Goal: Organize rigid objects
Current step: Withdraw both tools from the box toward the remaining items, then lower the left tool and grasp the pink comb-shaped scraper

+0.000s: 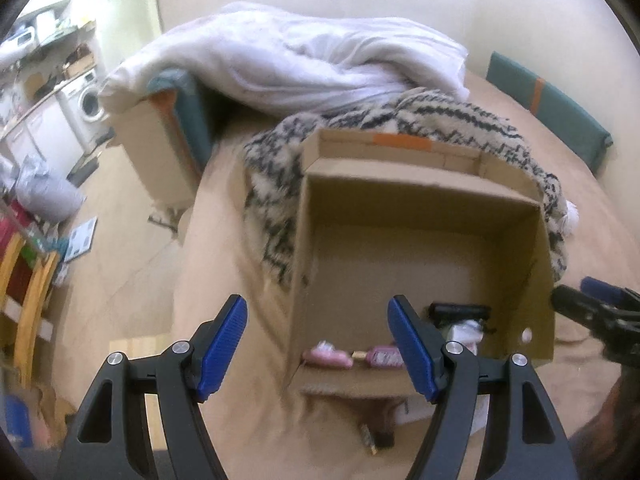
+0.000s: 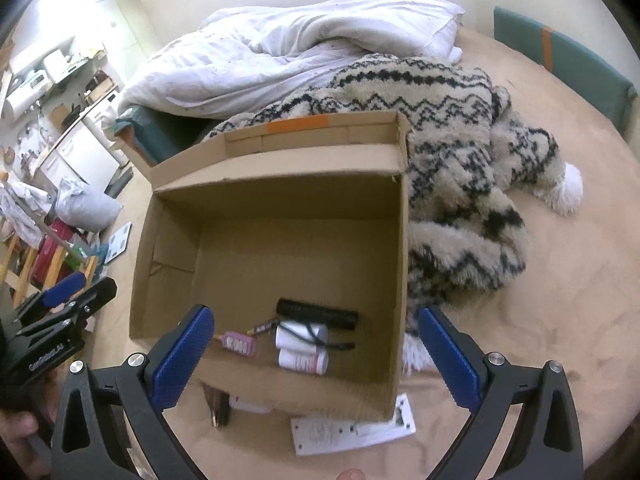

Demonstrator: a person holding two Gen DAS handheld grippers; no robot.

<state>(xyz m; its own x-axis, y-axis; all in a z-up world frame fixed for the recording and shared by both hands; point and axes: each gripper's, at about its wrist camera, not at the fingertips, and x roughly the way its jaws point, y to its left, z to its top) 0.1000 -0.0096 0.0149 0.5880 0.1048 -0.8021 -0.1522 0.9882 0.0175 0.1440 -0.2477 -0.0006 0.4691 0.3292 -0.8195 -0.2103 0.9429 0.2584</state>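
Just outside the cardboard box (image 2: 276,184), against its near wall, lay a white flat piece (image 2: 340,434) and a small dark item (image 2: 218,410). Both the right gripper (image 2: 316,360) and left gripper (image 1: 318,344) hovered empty with fingers spread wide. The white piece's long axis ran crosswise, directly below the right gripper, the nearer one.

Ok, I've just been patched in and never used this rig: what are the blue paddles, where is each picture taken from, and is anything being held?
The blue paddles are finger pads of two hand-held grippers; a person carries one in each hand. Each picture comes from a camera on one gripper, looking along its fingers. The left gripper and the right gripper both stand open and hold nothing. Both hover over an open cardboard box on a tan bed cover. Inside lie a black tube, two white bottles and a pink item. A patterned fuzzy blanket and a white duvet lie behind it; a white plate lies in front.
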